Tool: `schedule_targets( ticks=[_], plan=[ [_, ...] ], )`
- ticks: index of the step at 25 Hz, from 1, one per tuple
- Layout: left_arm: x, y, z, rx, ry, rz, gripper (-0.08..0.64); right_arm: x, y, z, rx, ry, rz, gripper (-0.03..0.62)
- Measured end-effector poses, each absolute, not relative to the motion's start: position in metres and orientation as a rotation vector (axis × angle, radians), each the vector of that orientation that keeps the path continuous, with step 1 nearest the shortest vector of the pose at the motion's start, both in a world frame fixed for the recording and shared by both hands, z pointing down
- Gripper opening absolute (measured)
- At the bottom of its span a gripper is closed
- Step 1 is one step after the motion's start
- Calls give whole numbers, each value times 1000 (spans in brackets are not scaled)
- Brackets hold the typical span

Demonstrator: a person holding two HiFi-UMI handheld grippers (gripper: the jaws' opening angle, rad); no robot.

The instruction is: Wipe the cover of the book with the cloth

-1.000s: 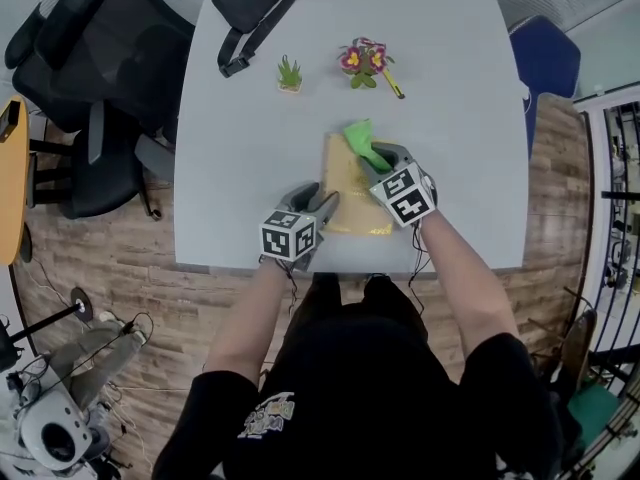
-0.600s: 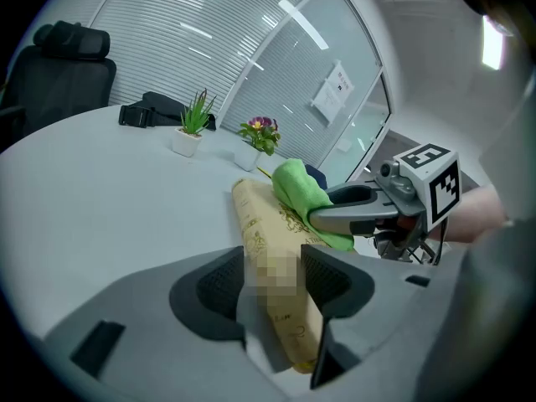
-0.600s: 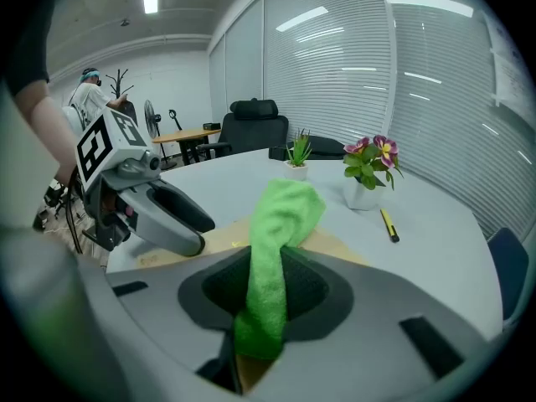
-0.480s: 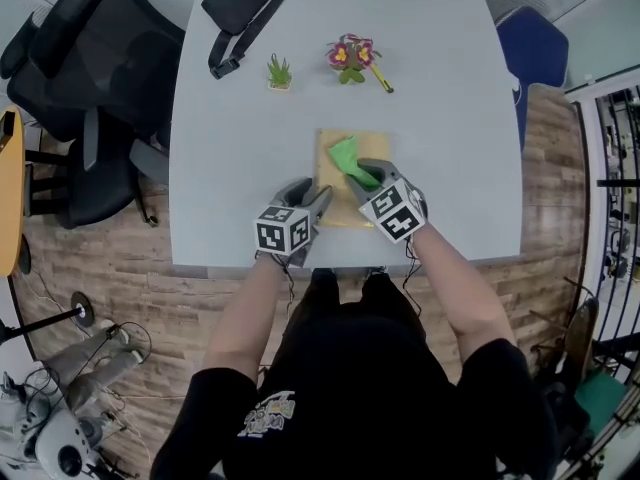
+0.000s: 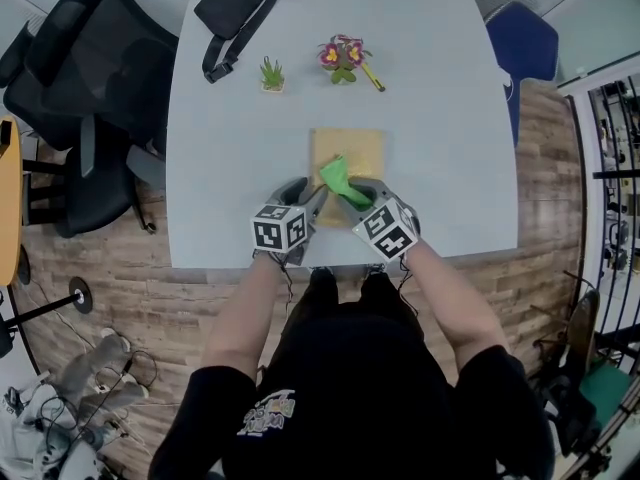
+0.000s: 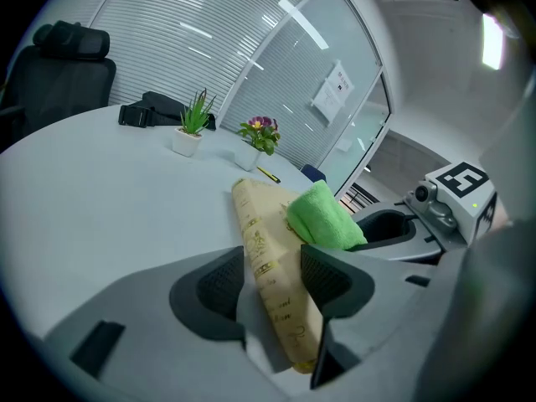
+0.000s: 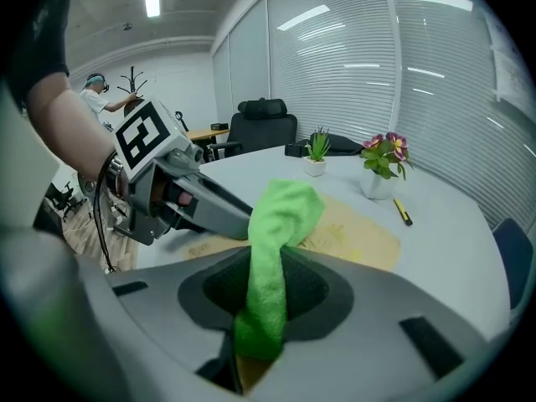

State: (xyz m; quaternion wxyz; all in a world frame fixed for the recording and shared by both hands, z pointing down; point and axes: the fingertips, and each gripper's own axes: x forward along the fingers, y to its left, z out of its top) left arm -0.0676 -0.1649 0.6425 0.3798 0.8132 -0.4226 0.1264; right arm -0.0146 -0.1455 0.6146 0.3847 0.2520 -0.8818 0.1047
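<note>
A yellow book [image 5: 355,148] lies flat on the grey table [image 5: 230,168] near its front edge. My left gripper [image 5: 312,204] is shut on the book's near left corner; in the left gripper view the spine [image 6: 264,233] runs between both pads. My right gripper [image 5: 352,200] is shut on a green cloth [image 5: 338,178]. The bunched cloth [image 7: 280,216] sticks out ahead of the jaws and rests on the near half of the cover [image 7: 360,229]. The two grippers sit close together, side by side.
At the far side of the table stand a small green plant [image 5: 271,73], a pot of pink flowers [image 5: 341,56] and a yellow pen [image 5: 372,78]. A black bag [image 5: 240,3] lies at the far left. Black office chairs [image 5: 90,88] are left of the table, a blue chair [image 5: 525,43] right.
My right gripper has drawn the cloth back across the cover, from the book's far edge to its near half. The left gripper has kept its hold on the book's corner.
</note>
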Motion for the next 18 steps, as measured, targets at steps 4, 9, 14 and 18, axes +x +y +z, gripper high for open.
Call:
schedule_targets(
  ticks=[4,9,14,18],
  plan=[
    [-67,-165,644,2077,-1082,324,215,-17,-130,617,629,-2248,269,98],
    [-68,-165,643,2077,-1081,322,215,-21,-113,616,617,-2249,279,98],
    [-67,-165,644,2077,-1081,324,215,-22,-99,618,606,-2252,291,97],
    [-67,-166,644,2076,-1080,323,215,-24,-93,617,603,-2254,299,97]
  ],
)
